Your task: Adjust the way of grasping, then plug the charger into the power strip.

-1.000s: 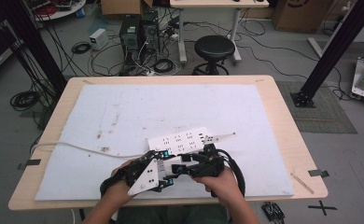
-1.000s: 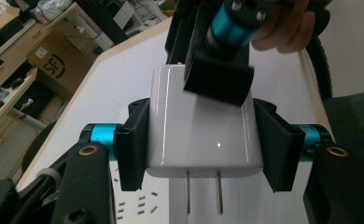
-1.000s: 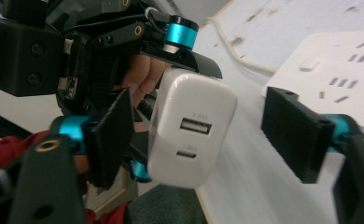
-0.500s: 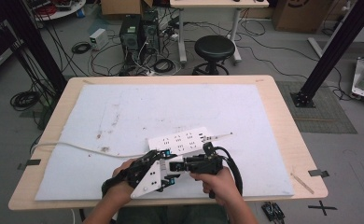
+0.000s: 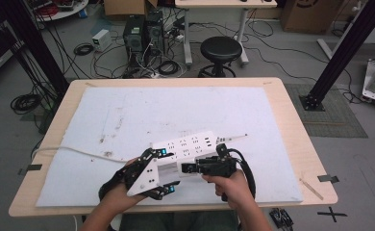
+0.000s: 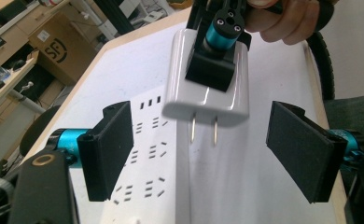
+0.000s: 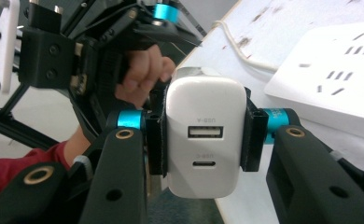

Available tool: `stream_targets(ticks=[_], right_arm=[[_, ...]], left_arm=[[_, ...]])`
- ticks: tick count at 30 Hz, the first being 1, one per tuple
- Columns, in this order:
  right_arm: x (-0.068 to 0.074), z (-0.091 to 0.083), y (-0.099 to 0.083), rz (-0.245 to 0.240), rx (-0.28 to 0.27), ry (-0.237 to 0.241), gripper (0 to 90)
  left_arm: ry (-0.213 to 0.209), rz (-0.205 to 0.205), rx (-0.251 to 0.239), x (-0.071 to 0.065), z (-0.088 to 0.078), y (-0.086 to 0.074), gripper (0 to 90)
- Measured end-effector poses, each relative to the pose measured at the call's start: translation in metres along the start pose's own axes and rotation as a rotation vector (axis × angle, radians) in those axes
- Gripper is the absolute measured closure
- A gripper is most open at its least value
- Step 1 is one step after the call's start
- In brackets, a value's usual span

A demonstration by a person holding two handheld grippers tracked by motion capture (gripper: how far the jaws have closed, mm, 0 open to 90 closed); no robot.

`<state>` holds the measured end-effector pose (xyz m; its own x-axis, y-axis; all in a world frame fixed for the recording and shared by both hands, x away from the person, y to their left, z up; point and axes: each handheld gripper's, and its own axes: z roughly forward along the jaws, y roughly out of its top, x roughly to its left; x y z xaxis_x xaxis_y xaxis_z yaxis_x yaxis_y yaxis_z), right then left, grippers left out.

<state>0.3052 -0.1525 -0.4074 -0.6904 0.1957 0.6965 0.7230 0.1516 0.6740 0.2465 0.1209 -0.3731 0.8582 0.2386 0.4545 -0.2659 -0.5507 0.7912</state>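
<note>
Jaws of the right gripper (image 7: 203, 135) clamp a white charger (image 7: 204, 140) above the power strip (image 5: 185, 147) near the table's (image 5: 291, 120) front edge; the left gripper (image 6: 208, 154) gapes wide, empty.

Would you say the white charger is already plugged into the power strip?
No: in the left gripper view the charger hangs in the right gripper with both prongs bare above the power strip.

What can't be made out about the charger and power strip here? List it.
- The charger: its prongs face away in the right gripper view; its side faces are covered by the jaws of the right gripper.
- The power strip: its near end is cut off by the bottom edge in the left gripper view.
- In the high view, the strip's sockets are too small to count.
</note>
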Motion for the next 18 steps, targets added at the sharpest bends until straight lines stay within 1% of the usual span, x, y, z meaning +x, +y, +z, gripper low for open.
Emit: stream_targets(ticks=[2, 3, 4, 7, 10, 12, 14, 15, 16, 17, 18], right_arm=[[0.000, -0.002, 0.000, -0.005, -0.004, 0.002, 63.2], [0.000, -0.005, 0.001, -0.009, -0.015, -0.004, 63.3], [0.000, -0.006, 0.001, -0.006, -0.015, -0.004, 63.2], [-0.002, -0.010, 0.001, -0.008, -0.025, -0.007, 63.2], [-0.005, -0.012, 0.001, -0.003, -0.027, -0.016, 63.2], [-0.006, -0.013, 0.002, 0.002, -0.037, -0.016, 63.2], [-0.007, -0.013, 0.003, 0.003, -0.045, -0.015, 63.2], [-0.007, -0.013, 0.004, 0.013, -0.047, -0.024, 63.3], [-0.010, -0.012, 0.007, 0.009, -0.054, -0.030, 63.2], [-0.010, -0.012, 0.007, 0.009, -0.054, -0.030, 63.2], [-0.012, -0.012, 0.009, 0.018, -0.056, -0.038, 63.3]], left_arm=[[0.013, -0.003, -0.001, 0.005, -0.008, -0.001, 23.1], [0.025, 0.000, 0.003, 0.008, -0.012, -0.002, 23.0], [0.053, -0.004, 0.011, 0.013, -0.019, -0.003, 23.0], [0.070, -0.015, 0.016, 0.020, -0.029, -0.004, 23.1], [0.080, -0.017, 0.016, 0.023, -0.033, -0.004, 23.0], [0.099, -0.024, 0.018, 0.029, -0.038, -0.004, 23.0], [0.101, -0.028, 0.016, 0.030, -0.040, -0.004, 23.0], [0.107, -0.031, 0.017, 0.031, -0.041, -0.004, 23.0], [0.113, -0.036, 0.013, 0.032, -0.043, -0.005, 23.0], [0.116, -0.039, 0.012, 0.032, -0.044, -0.006, 23.0], [0.120, -0.042, 0.013, 0.033, -0.045, -0.007, 23.0]])
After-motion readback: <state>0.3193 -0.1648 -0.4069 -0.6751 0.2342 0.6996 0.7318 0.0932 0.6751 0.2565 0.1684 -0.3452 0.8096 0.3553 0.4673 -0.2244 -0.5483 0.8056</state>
